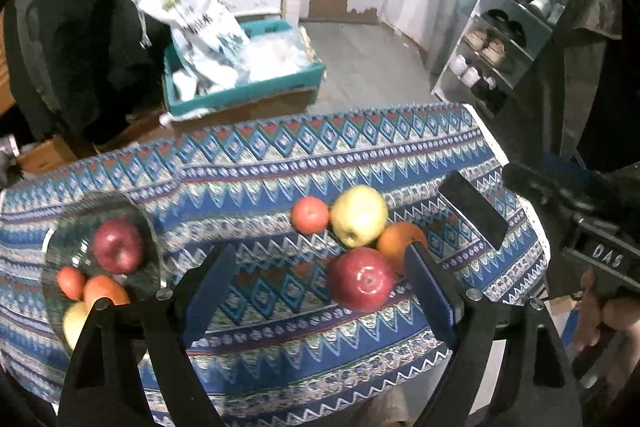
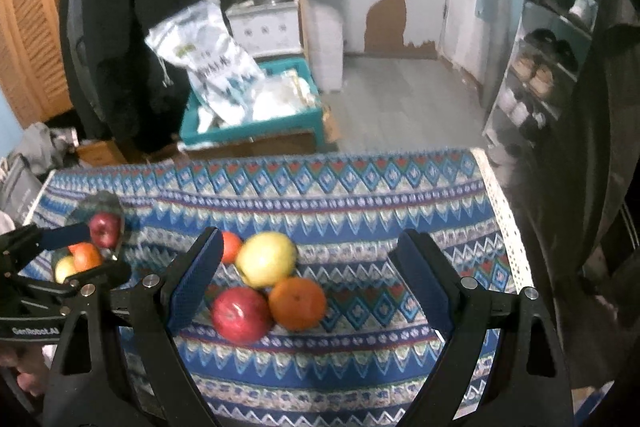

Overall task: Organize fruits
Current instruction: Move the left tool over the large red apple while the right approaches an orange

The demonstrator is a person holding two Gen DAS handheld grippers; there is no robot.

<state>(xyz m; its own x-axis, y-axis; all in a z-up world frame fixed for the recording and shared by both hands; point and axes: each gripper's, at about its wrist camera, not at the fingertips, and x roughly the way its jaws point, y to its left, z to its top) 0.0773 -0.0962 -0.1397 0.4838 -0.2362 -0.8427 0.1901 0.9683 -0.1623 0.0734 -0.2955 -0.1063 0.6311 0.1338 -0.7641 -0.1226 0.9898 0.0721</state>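
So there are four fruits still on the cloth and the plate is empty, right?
Not quite. Four fruits do sit on the cloth, but the plate isn't empty: the left wrist view shows a red apple and other fruits already on it.

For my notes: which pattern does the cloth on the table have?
The tablecloth has blue bands of zigzags and diamonds with red accents, clearest in the right wrist view.
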